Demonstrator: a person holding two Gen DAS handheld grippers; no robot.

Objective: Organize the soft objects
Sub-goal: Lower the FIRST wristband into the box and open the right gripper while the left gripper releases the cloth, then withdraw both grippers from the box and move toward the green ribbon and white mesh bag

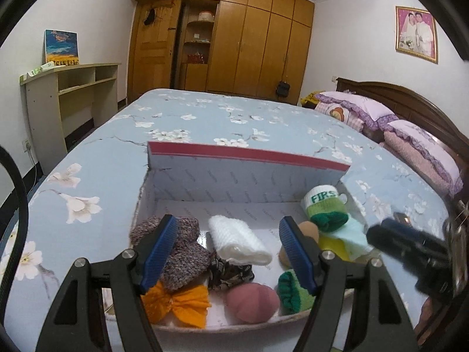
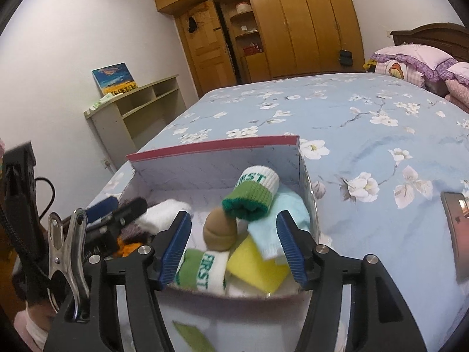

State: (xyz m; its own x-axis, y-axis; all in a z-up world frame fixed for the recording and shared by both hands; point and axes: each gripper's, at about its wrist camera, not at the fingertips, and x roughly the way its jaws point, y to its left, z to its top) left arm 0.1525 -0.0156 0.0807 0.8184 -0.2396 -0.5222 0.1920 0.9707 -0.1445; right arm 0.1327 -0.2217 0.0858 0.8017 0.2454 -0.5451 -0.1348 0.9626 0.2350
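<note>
An open white cardboard box [image 1: 205,184] with a red-edged lid sits on the bed and holds several soft things: a grey knitted piece [image 1: 184,252], a white rolled cloth [image 1: 237,240], an orange bow [image 1: 176,302], a pink ball [image 1: 252,302], green-white "FIRST" socks [image 1: 325,208], a yellow sponge [image 2: 258,264], a brown sock ball [image 2: 219,231] and a light blue cloth [image 2: 281,226]. My left gripper [image 1: 228,255] is open and empty above the box's near left part. My right gripper [image 2: 233,246] is open and empty above the box's near right part [image 2: 307,182].
The box stands on a blue flowered bedspread [image 1: 234,117]. Pink pillows [image 1: 410,135] lie by the wooden headboard at right. A shelf desk [image 1: 67,94] stands left of the bed, wooden wardrobes [image 1: 249,35] behind. A phone-like object [image 2: 457,234] lies on the bed at right.
</note>
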